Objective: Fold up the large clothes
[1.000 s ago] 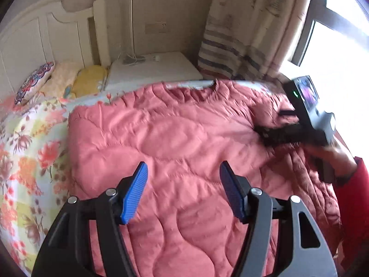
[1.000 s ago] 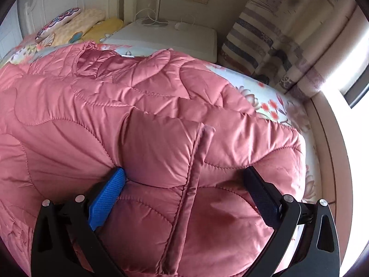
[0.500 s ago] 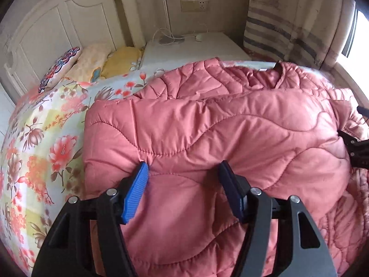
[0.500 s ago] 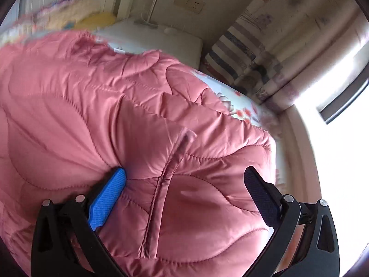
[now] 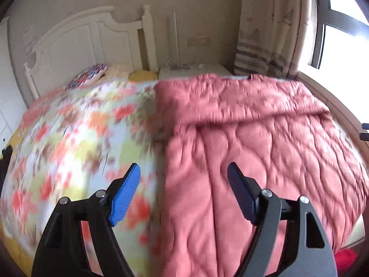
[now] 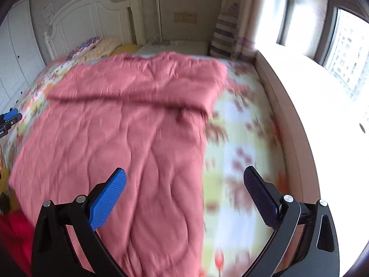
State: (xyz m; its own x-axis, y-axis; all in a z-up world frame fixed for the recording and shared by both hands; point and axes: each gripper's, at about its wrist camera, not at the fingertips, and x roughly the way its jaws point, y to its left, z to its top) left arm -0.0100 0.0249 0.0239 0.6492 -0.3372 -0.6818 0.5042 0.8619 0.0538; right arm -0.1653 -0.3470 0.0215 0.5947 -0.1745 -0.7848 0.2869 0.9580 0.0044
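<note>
A large pink quilted coat (image 5: 253,143) lies spread flat on the floral bed (image 5: 76,133), with a folded band across its far end. It also shows in the right wrist view (image 6: 120,124). My left gripper (image 5: 184,191) is open and empty, raised above the coat's left edge. My right gripper (image 6: 184,194) is open and empty, raised above the coat's right edge. Both views are motion-blurred. The left gripper's tip (image 6: 9,115) shows at the left edge of the right wrist view.
A white headboard (image 5: 80,43) and pillows (image 5: 92,76) stand at the far end. A white nightstand (image 5: 193,70) sits beside the bed. Curtains (image 5: 265,41) and a bright window sill (image 6: 322,106) run along the right. Red clothing (image 6: 13,230) lies at the near edge.
Both grippers have pulled back and up from the coat. The right gripper no longer straddles the coat's fold. The coat now lies flat with its sides folded in.
</note>
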